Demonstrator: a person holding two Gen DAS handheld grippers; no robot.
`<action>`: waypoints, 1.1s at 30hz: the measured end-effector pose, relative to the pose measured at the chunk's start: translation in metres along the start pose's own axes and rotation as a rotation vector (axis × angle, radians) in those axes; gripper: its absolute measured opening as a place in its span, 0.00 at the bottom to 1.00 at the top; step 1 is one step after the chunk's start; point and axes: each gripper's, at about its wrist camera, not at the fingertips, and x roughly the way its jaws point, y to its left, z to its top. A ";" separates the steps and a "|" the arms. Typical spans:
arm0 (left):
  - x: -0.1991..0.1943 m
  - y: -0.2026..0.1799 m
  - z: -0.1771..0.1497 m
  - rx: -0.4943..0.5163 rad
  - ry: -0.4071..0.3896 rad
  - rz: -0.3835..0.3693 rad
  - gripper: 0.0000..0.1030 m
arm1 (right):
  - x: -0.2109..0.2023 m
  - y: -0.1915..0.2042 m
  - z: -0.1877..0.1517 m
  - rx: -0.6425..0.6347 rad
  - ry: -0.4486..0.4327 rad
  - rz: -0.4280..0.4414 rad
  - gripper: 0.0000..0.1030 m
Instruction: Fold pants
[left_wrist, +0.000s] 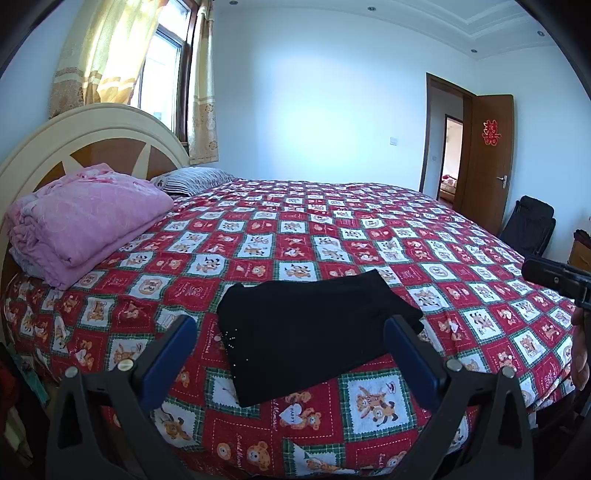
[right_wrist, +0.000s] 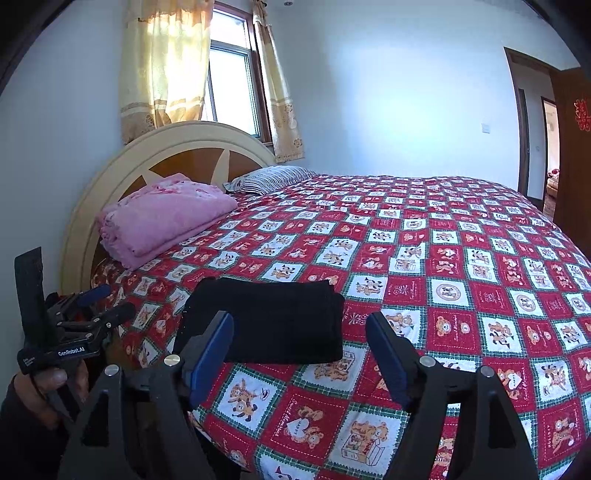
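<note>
Home bedroom. Large bed (left_wrist: 369, 236) w/ red-and-white cartoon-bear quilt fills most of the rm. Rounded cream-and-wood headboard (right_wrist: 177, 147), folded pink blanket (left_wrist: 85, 218) and striped pillow (right_wrist: 273, 179) at its head. Window (right_wrist: 232, 81) w/ yellow curtains (right_wrist: 162, 62) behind. Open wooden door (left_wrist: 487, 158) w/ red paper decoration (left_wrist: 491, 132) leads to another rm.

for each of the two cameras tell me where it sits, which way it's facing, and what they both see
Left wrist: sits on the left gripper, looking along its open fingers across the bed toward the open door; the right gripper shows at the right edge.
Right wrist: sits on the right gripper, facing the headboard and window; the left gripper and the hand holding it show at lower left.
Shared: folded black pants, pink blanket, striped pillow, headboard, window, door.
</note>
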 end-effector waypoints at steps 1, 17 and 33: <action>0.000 0.000 0.000 0.002 -0.002 0.000 1.00 | 0.000 0.000 0.000 -0.001 0.001 0.001 0.73; -0.004 0.001 0.002 -0.010 -0.028 0.000 1.00 | 0.000 0.001 0.000 -0.003 -0.002 0.000 0.74; 0.002 0.007 -0.003 -0.039 -0.017 0.032 1.00 | 0.005 -0.004 -0.005 -0.036 0.012 -0.012 0.74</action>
